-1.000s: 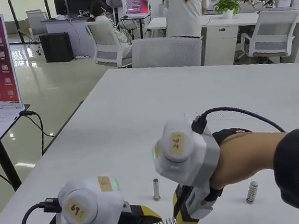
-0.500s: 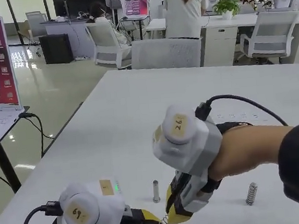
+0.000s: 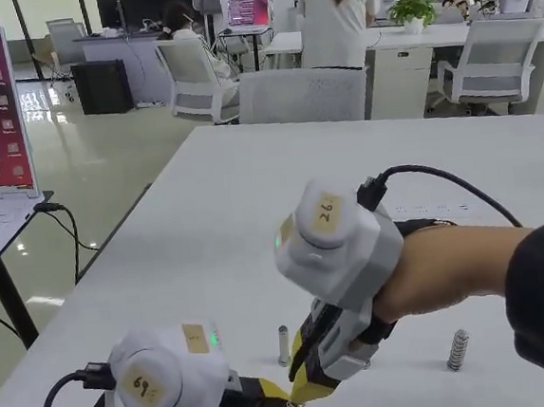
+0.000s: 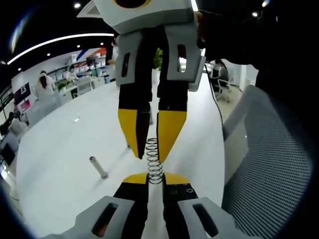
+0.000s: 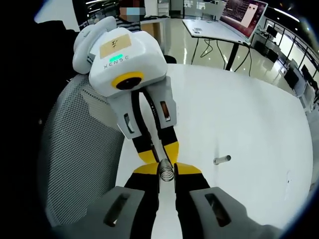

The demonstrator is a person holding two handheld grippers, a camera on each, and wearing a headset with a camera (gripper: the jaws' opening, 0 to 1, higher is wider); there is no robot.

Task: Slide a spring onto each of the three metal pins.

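Yellow tips cap the fingers (image 4: pixel 169 129) of both your tools, and all four bear on one spring (image 4: pixel 154 162), held in the air above the table (image 3: pixel 207 219) near its close edge. Your left gripper (image 4: pixel 155 178) has its fingers drawn in tight on the lower coils. Your right gripper (image 5: pixel 167 172) comes in from the opposite side, its fingers narrowed onto the other end with no gap beyond the spring's own width.

Holding it at both ends looks like a hand-over or re-grip, so that one tool ends up with the coil lined up end-on for the pin (image 3: pixel 283 343). That pin stands upright on the table just beyond the fingertips, bare, with no spring on it. A second spring (image 3: pixel 458 349) lies on the table to your right, well apart from the pin.

With one bare pin in sight, judge the task as barely begun. Keep the coil's axis straight before you let go on either side: a thin spring will likely bend or flick away.
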